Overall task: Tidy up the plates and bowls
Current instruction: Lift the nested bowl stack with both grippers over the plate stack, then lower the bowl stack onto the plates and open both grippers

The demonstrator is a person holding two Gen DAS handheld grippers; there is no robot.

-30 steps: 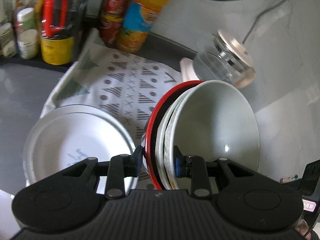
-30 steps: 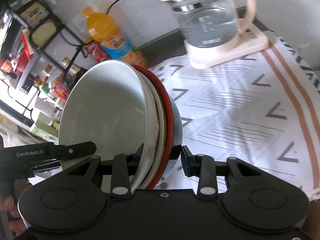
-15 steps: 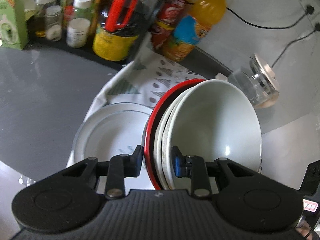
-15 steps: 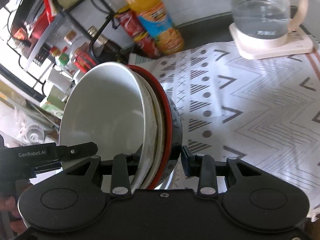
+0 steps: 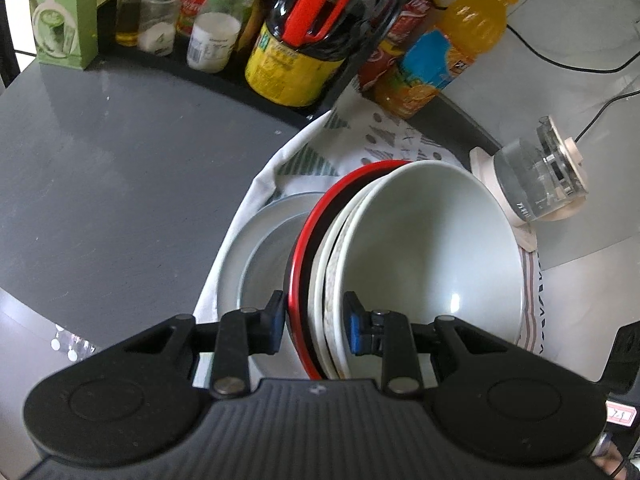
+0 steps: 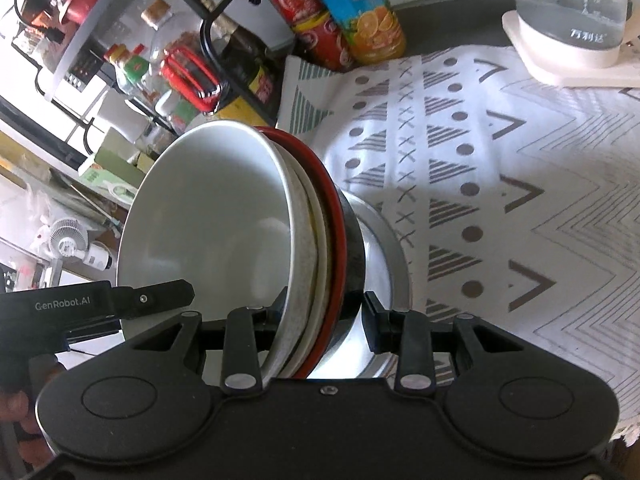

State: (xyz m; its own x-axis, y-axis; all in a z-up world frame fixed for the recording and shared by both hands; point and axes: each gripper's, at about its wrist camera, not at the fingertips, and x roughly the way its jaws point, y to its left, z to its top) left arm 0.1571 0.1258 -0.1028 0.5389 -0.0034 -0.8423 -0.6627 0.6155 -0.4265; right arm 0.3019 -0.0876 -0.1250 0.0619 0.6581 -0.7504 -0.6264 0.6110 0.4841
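A nested stack of bowls (image 5: 424,256), white inside with a red-rimmed black outer bowl, is held tilted above a white plate (image 5: 260,252) on the patterned cloth. My left gripper (image 5: 314,324) is shut on the stack's near rim. My right gripper (image 6: 324,316) is shut on the opposite rim of the same stack (image 6: 224,216). In the right wrist view the plate (image 6: 384,256) lies just below and behind the stack, mostly hidden by it.
A rack of bottles and jars (image 5: 280,40) lines the back. An orange juice bottle (image 5: 452,52) and a glass kettle on its base (image 5: 540,176) stand at the cloth's far edge. Grey tabletop (image 5: 120,168) lies left. The patterned cloth (image 6: 500,184) spreads right.
Both grippers have carried the bowl stack leftward and up over the plate. The plate now sits partly behind the stack, and the bottle rack has come into fuller view.
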